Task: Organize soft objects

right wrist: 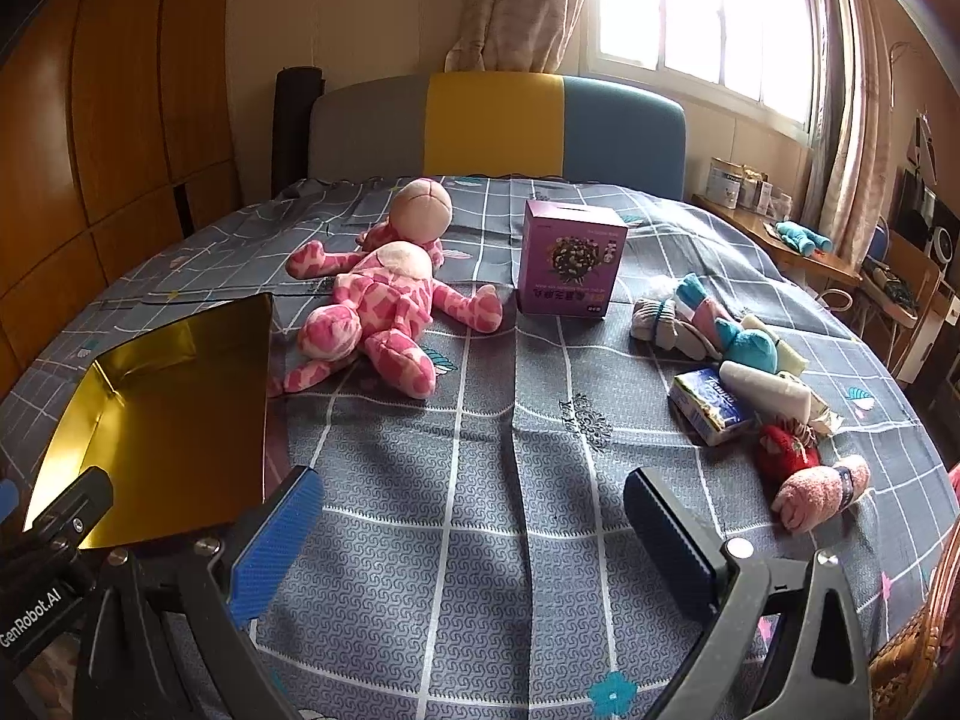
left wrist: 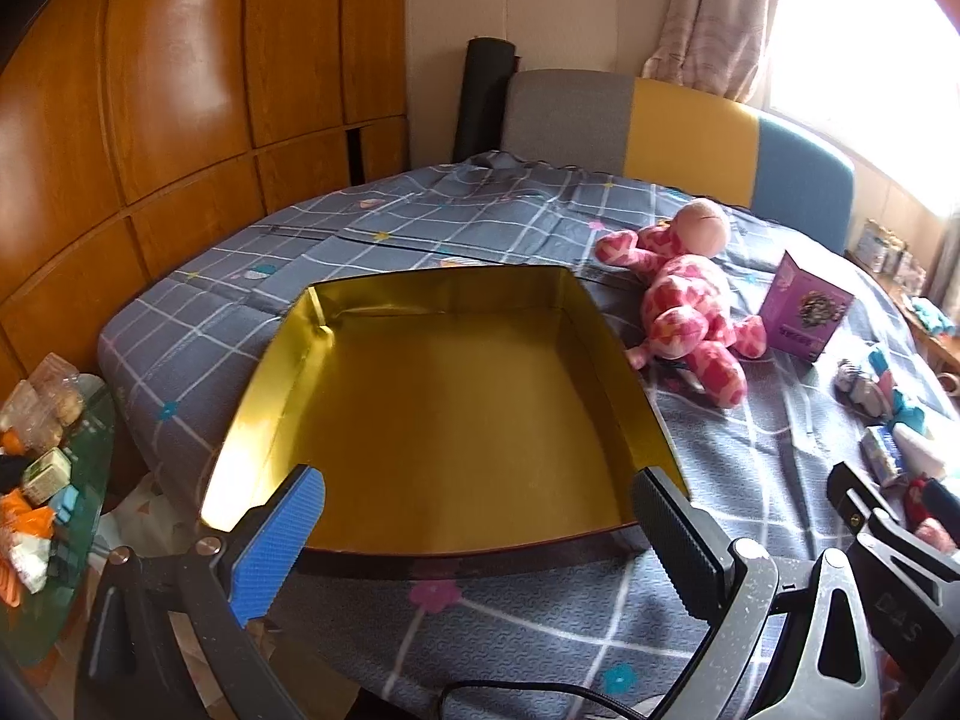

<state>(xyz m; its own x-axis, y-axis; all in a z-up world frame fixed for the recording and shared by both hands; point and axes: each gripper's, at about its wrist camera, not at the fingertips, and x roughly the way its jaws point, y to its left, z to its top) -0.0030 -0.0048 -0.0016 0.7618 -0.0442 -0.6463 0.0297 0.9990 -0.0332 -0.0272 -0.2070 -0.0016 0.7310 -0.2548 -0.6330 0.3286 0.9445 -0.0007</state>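
Note:
An open gold-lined box point(left wrist: 444, 420) lies empty on the bed; it also shows at the left in the right wrist view point(right wrist: 168, 408). A pink spotted plush toy point(left wrist: 690, 306) lies right of it point(right wrist: 384, 306). A pile of soft items lies at the right: rolled socks point(right wrist: 666, 321), a blue plush point(right wrist: 750, 348), a tissue pack point(right wrist: 711, 405), a white roll point(right wrist: 765, 390), a red item point(right wrist: 786, 450) and a pink sock roll point(right wrist: 822, 492). My left gripper point(left wrist: 480, 531) is open and empty over the box's near edge. My right gripper point(right wrist: 474, 531) is open and empty above bare bedsheet.
A purple carton point(right wrist: 570, 261) stands upright behind the plush point(left wrist: 807, 309). A headboard point(right wrist: 498, 126) is at the back, wooden wardrobes point(left wrist: 150, 120) at the left. A glass side table point(left wrist: 54, 468) with clutter stands left of the bed. A desk point(right wrist: 780, 240) is at the right.

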